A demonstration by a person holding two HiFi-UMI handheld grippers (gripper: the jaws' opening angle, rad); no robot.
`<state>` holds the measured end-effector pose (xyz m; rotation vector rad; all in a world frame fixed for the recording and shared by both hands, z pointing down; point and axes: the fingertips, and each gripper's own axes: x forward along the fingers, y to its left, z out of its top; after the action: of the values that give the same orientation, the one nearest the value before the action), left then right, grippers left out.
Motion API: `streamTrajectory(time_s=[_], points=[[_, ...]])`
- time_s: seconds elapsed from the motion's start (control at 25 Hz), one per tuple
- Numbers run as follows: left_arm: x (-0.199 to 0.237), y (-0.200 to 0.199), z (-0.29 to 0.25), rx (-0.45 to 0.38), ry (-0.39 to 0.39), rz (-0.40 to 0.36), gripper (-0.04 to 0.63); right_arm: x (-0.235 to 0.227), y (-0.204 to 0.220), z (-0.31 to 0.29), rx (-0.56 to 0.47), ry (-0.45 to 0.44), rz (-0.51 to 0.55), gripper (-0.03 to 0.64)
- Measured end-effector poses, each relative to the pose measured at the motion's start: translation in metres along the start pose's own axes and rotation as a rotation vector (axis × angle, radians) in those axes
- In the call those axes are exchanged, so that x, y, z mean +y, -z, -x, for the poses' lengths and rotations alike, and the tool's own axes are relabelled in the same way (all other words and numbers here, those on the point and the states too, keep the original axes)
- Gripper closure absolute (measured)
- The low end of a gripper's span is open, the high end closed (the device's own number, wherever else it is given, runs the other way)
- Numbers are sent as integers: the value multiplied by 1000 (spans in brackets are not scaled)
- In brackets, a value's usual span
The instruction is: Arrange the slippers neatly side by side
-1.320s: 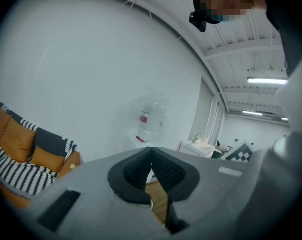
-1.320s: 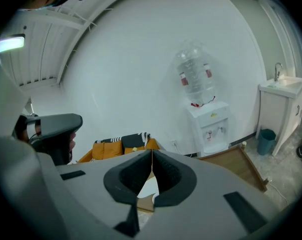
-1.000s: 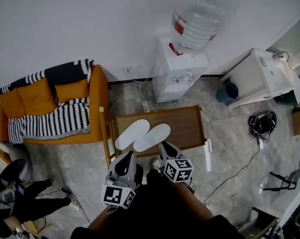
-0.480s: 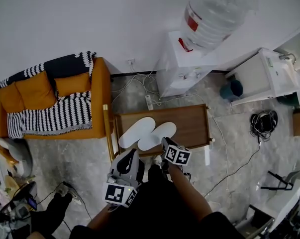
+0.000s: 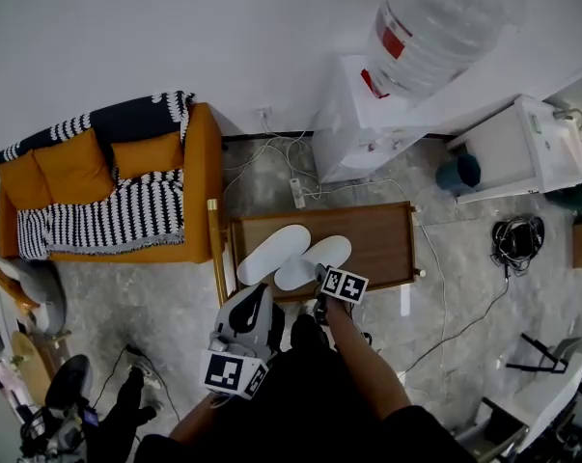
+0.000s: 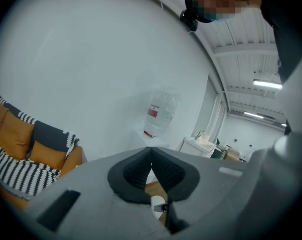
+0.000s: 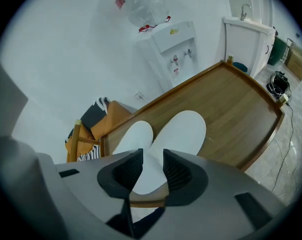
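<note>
Wooden counter (image 5: 373, 244), frame centre: two white slippers (image 5: 271, 254), far ends splayed, near ends overlapping. Probably light, soft, floppy; pinch a near edge. Right claw (image 7: 152, 166) opening, slipper end between jaws, ungripped. Left claw (image 6: 151, 165) closed, empty.

1. Left gripper (image 6: 151, 151): jaws together, tips touching, nothing between them. Held low, close to the body.
2. Right gripper (image 7: 152, 159): jaws opening, pads apart. Heel of the white slipper (image 7: 173, 134) shows in the gap, not pressed.
3. Right forearm (image 5: 363, 360): bare, reaching forward, ahead of the left.
</note>
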<state>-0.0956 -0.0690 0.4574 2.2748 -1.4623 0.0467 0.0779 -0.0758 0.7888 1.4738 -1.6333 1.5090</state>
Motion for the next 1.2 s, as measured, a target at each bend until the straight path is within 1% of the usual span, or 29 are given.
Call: streamTrajectory(time_s=[0.36, 0.56, 0.68, 0.76, 0.96, 1.2], points=[[4, 8, 7, 13, -13, 14, 583, -16, 10, -24, 32, 53, -59, 503], [10, 10, 10, 16, -33, 21, 583, -19, 13, -34, 54, 53, -72, 505], [11, 11, 12, 19, -41, 26, 583, -19, 13, -36, 59, 52, -80, 549], [12, 11, 13, 19, -45, 26, 583, -19, 12, -36, 57, 54, -84, 566], [12, 14, 13, 16, -47, 29, 583, -19, 11, -32, 52, 54, -49, 581], [9, 12, 14, 12, -41, 26, 583, -16, 6, -15, 36, 41, 38, 584]])
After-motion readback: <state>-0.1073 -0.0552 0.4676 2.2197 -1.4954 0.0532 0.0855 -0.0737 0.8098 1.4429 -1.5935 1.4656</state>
